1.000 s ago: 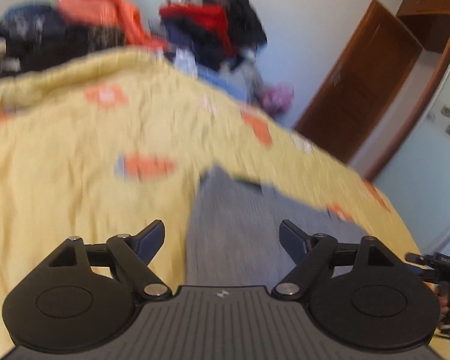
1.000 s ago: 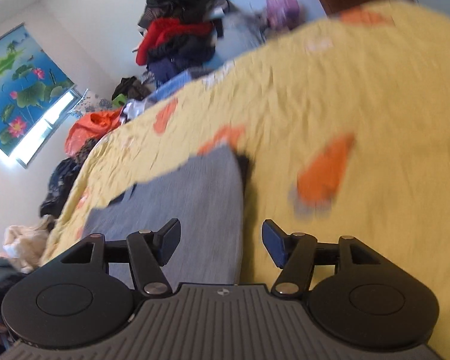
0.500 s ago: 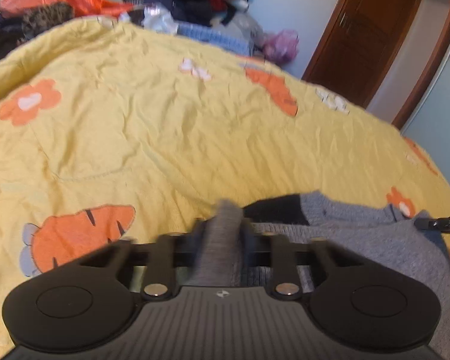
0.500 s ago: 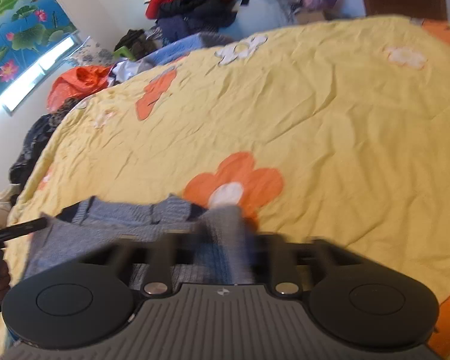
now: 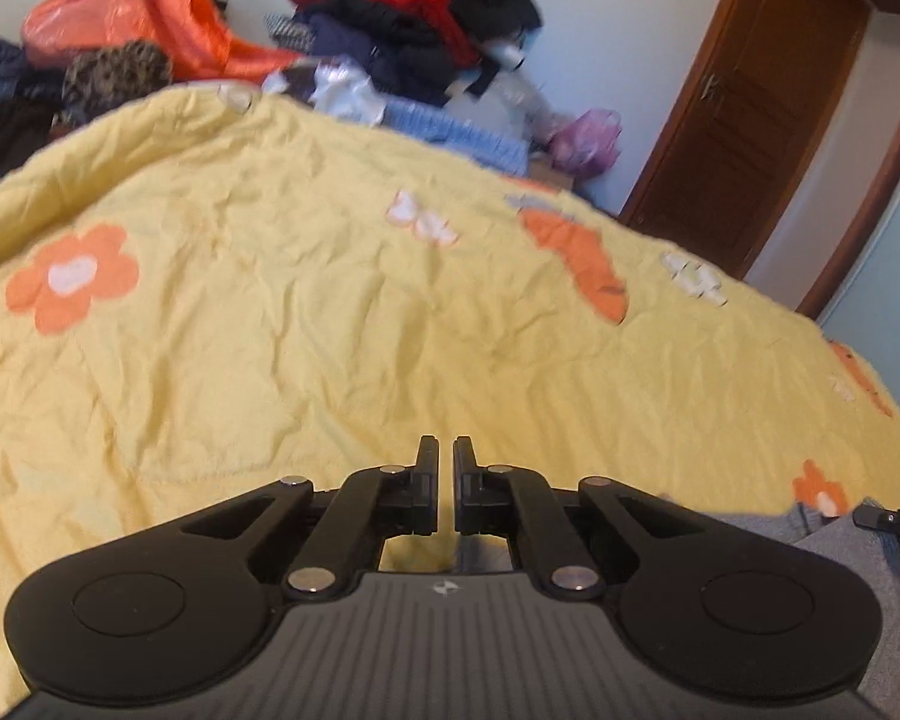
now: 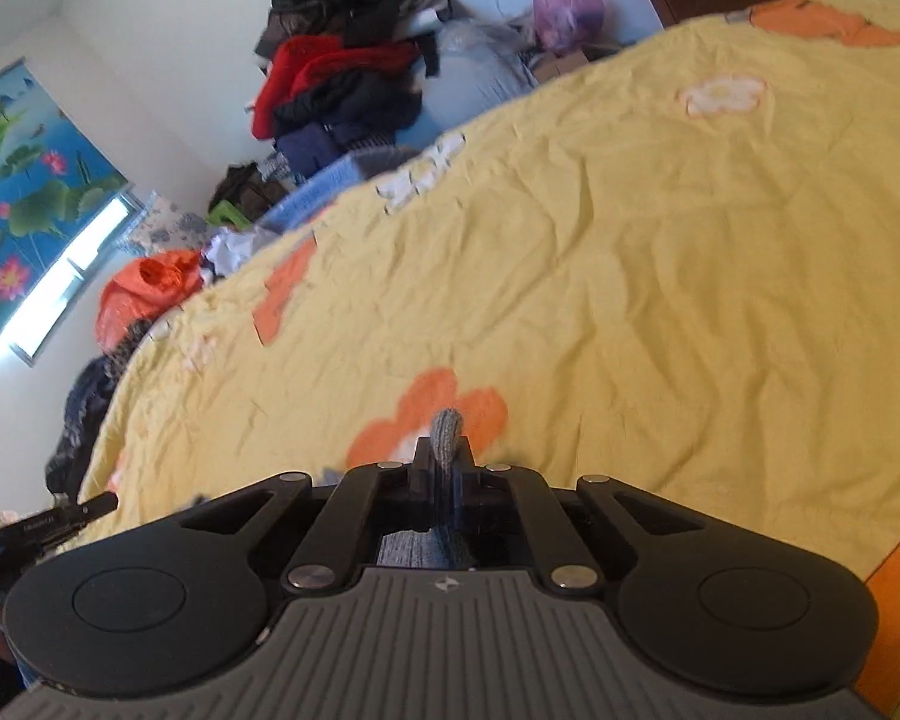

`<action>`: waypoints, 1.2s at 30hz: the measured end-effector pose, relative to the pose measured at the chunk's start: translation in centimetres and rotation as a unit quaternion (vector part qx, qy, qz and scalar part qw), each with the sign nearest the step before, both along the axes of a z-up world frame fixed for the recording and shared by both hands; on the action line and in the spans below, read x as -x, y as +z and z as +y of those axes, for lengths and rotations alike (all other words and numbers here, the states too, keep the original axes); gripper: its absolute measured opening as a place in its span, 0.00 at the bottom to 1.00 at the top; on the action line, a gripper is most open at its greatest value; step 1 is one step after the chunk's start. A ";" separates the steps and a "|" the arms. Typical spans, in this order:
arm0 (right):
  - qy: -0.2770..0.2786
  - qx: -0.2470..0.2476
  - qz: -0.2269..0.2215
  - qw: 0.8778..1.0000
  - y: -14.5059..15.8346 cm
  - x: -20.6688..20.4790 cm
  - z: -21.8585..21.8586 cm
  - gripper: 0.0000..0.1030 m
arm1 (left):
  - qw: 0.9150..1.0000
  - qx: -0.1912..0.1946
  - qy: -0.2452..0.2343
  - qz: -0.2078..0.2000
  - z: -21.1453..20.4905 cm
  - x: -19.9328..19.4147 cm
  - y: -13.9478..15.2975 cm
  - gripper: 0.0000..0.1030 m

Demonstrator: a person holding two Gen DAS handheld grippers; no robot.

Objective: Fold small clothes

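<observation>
- Grey knit garment (image 6: 447, 429) lies low at the near edge of the yellow bedspread (image 6: 660, 276); a narrow fold of it pokes up between the fingers of the right gripper (image 6: 444, 459), over an orange flower print (image 6: 426, 414).
- Right gripper is clenched on that fold, with more grey knit visible under its linkage.
- From the left wrist view, the same garment (image 5: 834, 540) shows at the lower right, beside the tip of the other tool.
- Left gripper (image 5: 445, 462) has its fingers drawn nearly together with a thin gap; whether any cloth sits in the gap I cannot tell, though a little grey shows beneath the linkage.
- Bedspread is wrinkled, printed with orange flowers and carrot shapes.
- Beyond the bed, a pile of clothes (image 5: 408, 12) in red, black and navy sits against the wall, with an orange bag (image 5: 132, 18) to its left.
- A brown wooden door (image 5: 750, 102) stands at the right; a lotus picture (image 6: 24, 180) hangs by the window.
</observation>
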State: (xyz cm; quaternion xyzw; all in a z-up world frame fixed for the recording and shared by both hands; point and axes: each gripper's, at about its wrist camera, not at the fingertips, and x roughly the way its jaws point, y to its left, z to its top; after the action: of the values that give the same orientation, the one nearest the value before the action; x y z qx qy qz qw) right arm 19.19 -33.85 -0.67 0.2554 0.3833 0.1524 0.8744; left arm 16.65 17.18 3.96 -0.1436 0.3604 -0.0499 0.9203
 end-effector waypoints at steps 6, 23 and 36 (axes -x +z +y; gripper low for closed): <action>0.019 0.001 -0.004 1.000 0.4 0.4 0.9 0.60 | 0.997 0.052 -0.038 0.041 0.5 0.9 -1.3 0.13; 0.066 0.039 0.010 0.997 0.2 0.0 2.5 0.34 | 0.989 -0.084 -0.119 0.019 -3.4 1.9 -1.1 0.24; 0.034 -0.009 -0.036 0.999 2.3 0.4 1.0 0.13 | 0.989 -0.100 -0.092 -0.055 -3.6 1.1 3.4 0.04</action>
State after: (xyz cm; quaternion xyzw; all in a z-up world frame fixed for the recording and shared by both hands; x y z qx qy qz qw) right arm 18.82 -32.85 1.66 0.2448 0.3582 0.1949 0.8796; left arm 15.58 13.62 7.41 -0.0145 0.3238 -0.1060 0.9401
